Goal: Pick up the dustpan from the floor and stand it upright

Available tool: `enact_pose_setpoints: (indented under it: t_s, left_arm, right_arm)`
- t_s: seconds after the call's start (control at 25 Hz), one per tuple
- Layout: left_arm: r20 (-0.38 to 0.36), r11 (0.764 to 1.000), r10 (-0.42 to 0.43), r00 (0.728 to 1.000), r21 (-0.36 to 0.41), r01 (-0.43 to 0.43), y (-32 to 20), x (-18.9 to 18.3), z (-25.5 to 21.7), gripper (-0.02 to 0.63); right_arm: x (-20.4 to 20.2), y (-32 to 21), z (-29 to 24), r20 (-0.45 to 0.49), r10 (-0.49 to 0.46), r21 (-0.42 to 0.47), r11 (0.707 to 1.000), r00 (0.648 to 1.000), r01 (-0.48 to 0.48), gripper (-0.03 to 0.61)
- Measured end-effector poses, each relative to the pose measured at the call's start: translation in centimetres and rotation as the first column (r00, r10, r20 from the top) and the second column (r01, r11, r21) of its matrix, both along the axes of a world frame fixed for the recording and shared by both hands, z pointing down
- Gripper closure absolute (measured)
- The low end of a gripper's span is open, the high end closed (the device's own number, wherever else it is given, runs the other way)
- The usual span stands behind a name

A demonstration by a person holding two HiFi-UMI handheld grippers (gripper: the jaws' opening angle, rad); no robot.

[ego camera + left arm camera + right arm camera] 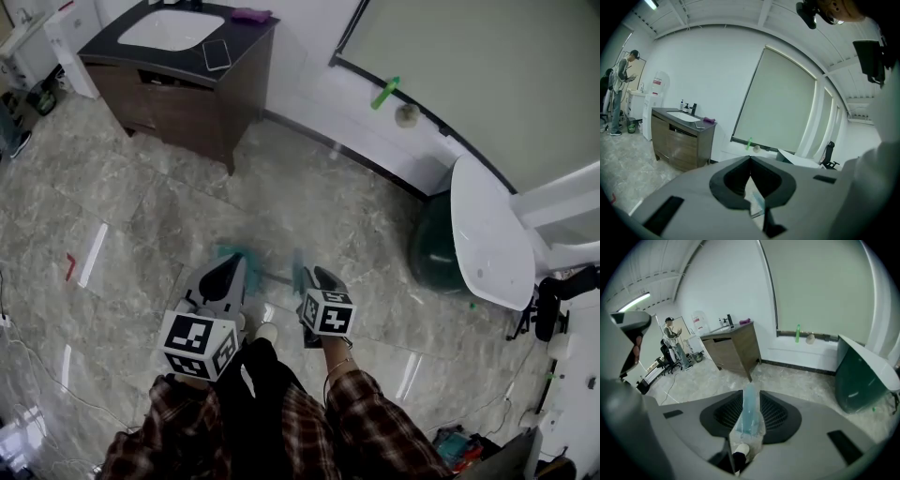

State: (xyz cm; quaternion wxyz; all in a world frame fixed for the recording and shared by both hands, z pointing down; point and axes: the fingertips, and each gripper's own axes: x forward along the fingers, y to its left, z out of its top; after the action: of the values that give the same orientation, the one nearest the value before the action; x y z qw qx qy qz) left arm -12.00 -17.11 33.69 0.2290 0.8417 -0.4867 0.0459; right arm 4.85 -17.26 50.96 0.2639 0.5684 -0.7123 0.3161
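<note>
**Dustpan coming up by its handle**

The dustpan [231,255] is hanging tilted over the marble floor [141,206]. Its teal pan end is sitting low at about 10 o'clock from the person's shoe [267,331], and a thin rod [272,277] is running from it toward 3 o'clock to the pale blue handle [750,411]. The right gripper [750,397] is clamping that handle between its ribbed pads, with the handle sticking out past the tips toward 12 o'clock. The left gripper [750,159] is pressing its jaws together at the tips and carrying nothing. A sliver of teal is showing through the gap behind them, so it is hovering just above the pan end. Whether the pan is touching the floor is not clear.

The lift seems to be under way, with the standing-up step in hand. Next, the handle probably needs swinging over the pan until the rod is vertical, then easing off once it balances.

A vanity cabinet [187,94] is standing well away at 11 o'clock, and a green bin [433,248] at 2 o'clock.
</note>
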Motion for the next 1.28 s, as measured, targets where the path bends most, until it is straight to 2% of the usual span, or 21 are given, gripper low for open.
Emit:
enact_pose_setpoints:
  t_s: [0.16,0.28,0.44,0.56,0.68,0.76,0.88,1.04,1.28]
  left_arm:
    - [-0.014,0.999,0.032,0.999,0.016,-0.032,-0.5,2.6,-2.1,0.603]
    - [-0.011,0.996,0.075,0.997,0.039,-0.075,-1.0,5.3,-4.4,0.603]
    - [-0.021,0.985,0.150,0.988,0.092,-0.147,-0.8,8.6,-8.2,0.603]
    - [-0.030,0.969,0.211,0.977,0.135,-0.205,-0.6,11.1,-10.9,0.603]
    - [-0.028,0.950,0.265,0.964,0.180,-0.256,-0.1,13.2,-12.8,0.603]
    - [-0.019,0.938,0.295,0.955,0.196,-0.286,0.5,14.2,-13.4,0.603]
    - [-0.011,0.930,0.314,0.949,0.203,-0.306,1.1,15.1,-13.4,0.603]
    - [-0.026,0.932,0.313,0.949,0.203,-0.301,1.6,15.5,-13.5,0.603]
    - [-0.018,0.936,0.304,0.952,0.193,-0.295,1.5,15.9,-13.1,0.603]
  right_arm:
    - [-0.4,-0.6,-7.1,0.049,-0.034,0.160,0.987,0.998,0.025,0.459]
    - [0.0,-0.9,-12.9,0.086,-0.041,0.287,0.958,0.995,0.015,0.459]
    - [0.6,-0.1,-20.7,0.110,-0.069,0.436,0.900,0.992,0.014,0.473]
    - [1.4,0.7,-25.6,0.100,-0.082,0.534,0.845,0.992,0.015,0.551]
    - [2.3,1.8,-28.5,0.088,-0.074,0.599,0.801,0.993,0.007,0.566]
    - [3.0,2.5,-29.5,0.071,-0.060,0.624,0.781,0.996,0.003,0.568]
    - [3.8,3.4,-30.2,0.077,-0.050,0.634,0.773,0.996,-0.010,0.568]
    - [4.6,4.0,-31.0,0.112,-0.060,0.638,0.770,0.992,-0.026,0.568]
    - [4.7,3.6,-30.6,0.124,-0.087,0.618,0.786,0.988,-0.009,0.568]
